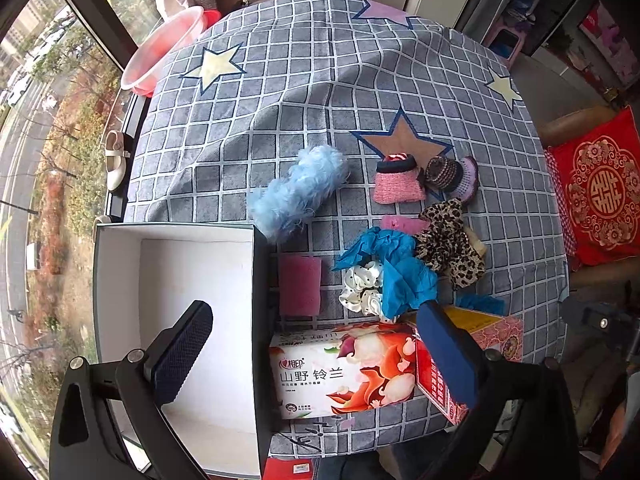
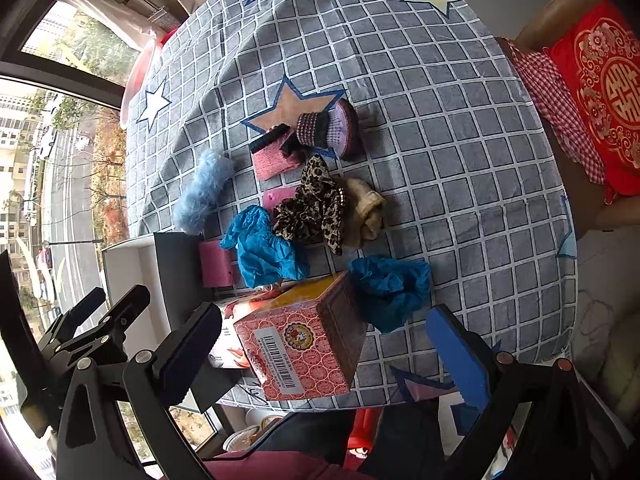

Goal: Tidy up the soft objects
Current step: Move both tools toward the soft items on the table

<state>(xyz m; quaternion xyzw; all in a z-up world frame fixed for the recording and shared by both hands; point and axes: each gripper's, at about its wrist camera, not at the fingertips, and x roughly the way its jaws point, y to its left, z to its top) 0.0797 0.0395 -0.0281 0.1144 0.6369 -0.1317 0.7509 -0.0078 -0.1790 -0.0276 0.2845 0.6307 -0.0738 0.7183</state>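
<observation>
**A room in somebody's home**

This looks like a home, high up. A table wears a gray checked cloth [image 1: 320,80] with stars. A big window [image 1: 36,128] shows streets and trees far below. A pink wash basin [image 1: 160,48], a white shoe [image 1: 116,160] and a red cushion [image 1: 600,188] sit around it.

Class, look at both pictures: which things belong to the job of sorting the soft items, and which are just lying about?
Belong to the job:
white box
fluffy blue roll
leopard scrunchie
blue cloths
pink pouch
knitted slipper
dotted white scrunchie
pink sponge

Just lying about:
tissue pack
red carton
pink basin
red cushion
</observation>
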